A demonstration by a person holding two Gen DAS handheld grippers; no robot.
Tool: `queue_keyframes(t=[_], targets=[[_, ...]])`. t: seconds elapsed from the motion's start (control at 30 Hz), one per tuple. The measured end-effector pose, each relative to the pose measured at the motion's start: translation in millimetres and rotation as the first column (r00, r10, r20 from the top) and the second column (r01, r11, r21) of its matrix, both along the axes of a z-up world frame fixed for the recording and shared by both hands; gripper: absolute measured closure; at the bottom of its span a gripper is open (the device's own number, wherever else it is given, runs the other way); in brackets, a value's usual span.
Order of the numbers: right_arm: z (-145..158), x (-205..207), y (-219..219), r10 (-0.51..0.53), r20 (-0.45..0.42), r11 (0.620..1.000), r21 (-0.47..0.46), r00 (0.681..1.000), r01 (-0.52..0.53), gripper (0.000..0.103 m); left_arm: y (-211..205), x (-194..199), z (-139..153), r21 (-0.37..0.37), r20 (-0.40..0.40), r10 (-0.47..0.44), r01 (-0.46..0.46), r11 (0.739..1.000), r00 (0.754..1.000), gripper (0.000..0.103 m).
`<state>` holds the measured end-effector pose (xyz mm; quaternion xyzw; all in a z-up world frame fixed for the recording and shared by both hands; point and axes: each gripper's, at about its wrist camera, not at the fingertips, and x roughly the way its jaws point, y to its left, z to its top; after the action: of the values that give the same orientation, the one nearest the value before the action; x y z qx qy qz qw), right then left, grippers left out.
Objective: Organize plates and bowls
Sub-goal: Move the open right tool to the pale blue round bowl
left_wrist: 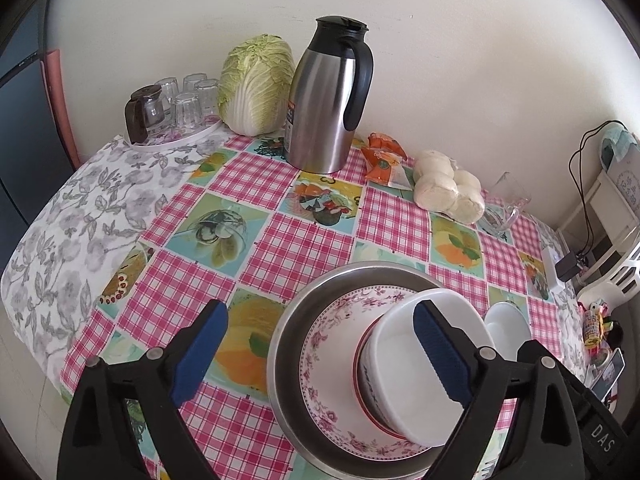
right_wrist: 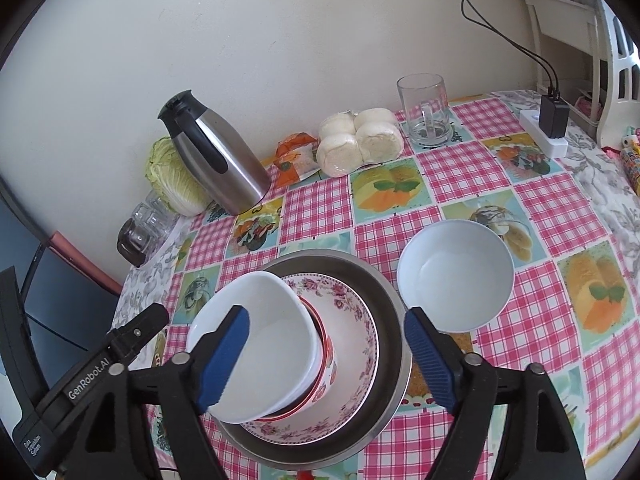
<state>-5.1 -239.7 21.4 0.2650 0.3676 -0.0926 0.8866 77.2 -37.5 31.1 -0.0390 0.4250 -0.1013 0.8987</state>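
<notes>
The stack sits near the front of the table: a steel basin (right_wrist: 394, 312) holding a floral plate (right_wrist: 352, 320), a red-banded bowl (right_wrist: 326, 372) on the plate, and a plain white bowl (right_wrist: 260, 340) nested in that. Beside the basin, at about two o'clock from it, a second white bowl (right_wrist: 456, 274) stands alone on the checked tablecloth (right_wrist: 320, 212).

The left gripper (left_wrist: 320, 354) is spread wide and holds nothing, though its right pad (left_wrist: 438, 354) lies over the top bowl's rim; whether it touches I cannot tell. The right gripper (right_wrist: 326, 360) is likewise wide open and empty, straddling the stack.

My worry is that top bowl. It seems to lean toward nine o'clock in the right wrist view, so a nudge from either pad could tip it out or drag the red-banded bowl across the plate. Both grippers crowd the same stack and could knock each other.

Room is best at nine to eleven o'clock of the basin, where the cloth is bare. Toward twelve stand the steel thermos jug (left_wrist: 328, 96), the napa cabbage (left_wrist: 256, 84), the steamed buns (right_wrist: 360, 140) and the glass mug (right_wrist: 426, 110). The front table edge is close under the basin.
</notes>
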Motion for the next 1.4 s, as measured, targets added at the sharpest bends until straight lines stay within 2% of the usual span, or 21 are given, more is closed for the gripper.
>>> queue_keyframes(t=[0.3, 0.5, 1.0, 1.27, 1.4], targets=[[-5, 3, 6, -0.013, -0.017, 0.999, -0.033, 1.0, 0.012, 0.0, -3, 1, -6, 0.024, -0.011, -0.031, 0.031, 0.999, 0.999, 0.007], [-6, 4, 8, -0.018, -0.018, 0.999, -0.052, 1.0, 0.017, 0.0, -1, 3, -9, 0.032, -0.019, -0.033, 0.034, 0.999, 0.999, 0.006], [-5, 6, 16, 0.0, -0.025, 0.996, -0.089, 1.0, -0.002, 0.0, 11, 2, -5, -0.019, -0.004, 0.005, -0.005, 1.0, 1.0, 0.003], [3, -5, -3, -0.026, 0.002, 0.997, -0.072, 1.0, 0.026, 0.0, 1, -4, 3, -0.032, 0.028, 0.001, 0.0, 0.999, 1.0, 0.003], [8, -17, -30, -0.082, 0.024, 0.996, -0.036, 0.996, 0.083, 0.0, -10, -8, 14, -0.047, 0.067, -0.012, 0.015, 0.999, 0.998, 0.003]])
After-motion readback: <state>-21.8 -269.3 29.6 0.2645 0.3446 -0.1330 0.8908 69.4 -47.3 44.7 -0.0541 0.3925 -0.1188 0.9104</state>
